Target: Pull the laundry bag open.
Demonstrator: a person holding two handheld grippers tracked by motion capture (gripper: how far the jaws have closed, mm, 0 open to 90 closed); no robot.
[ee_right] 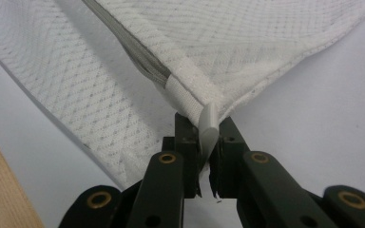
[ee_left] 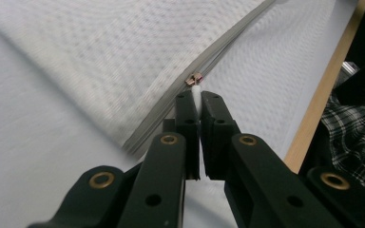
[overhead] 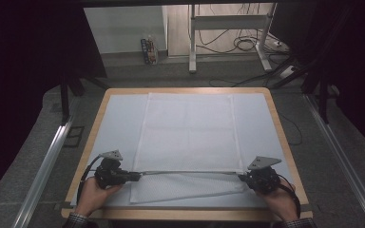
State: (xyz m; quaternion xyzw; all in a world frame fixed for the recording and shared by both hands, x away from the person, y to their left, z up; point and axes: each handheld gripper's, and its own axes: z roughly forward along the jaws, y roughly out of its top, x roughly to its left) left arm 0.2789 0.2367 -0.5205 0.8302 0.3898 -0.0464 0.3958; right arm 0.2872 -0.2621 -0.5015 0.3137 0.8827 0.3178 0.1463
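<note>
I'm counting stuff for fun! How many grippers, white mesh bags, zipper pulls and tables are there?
Grippers: 2, the left gripper and the right gripper
White mesh bags: 1
Zipper pulls: 1
Tables: 1
Total: 5

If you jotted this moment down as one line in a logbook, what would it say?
left gripper: shut on zipper pull | right gripper: shut on end tab | white mesh cover: flat on table, zipper taut between grippers
</note>
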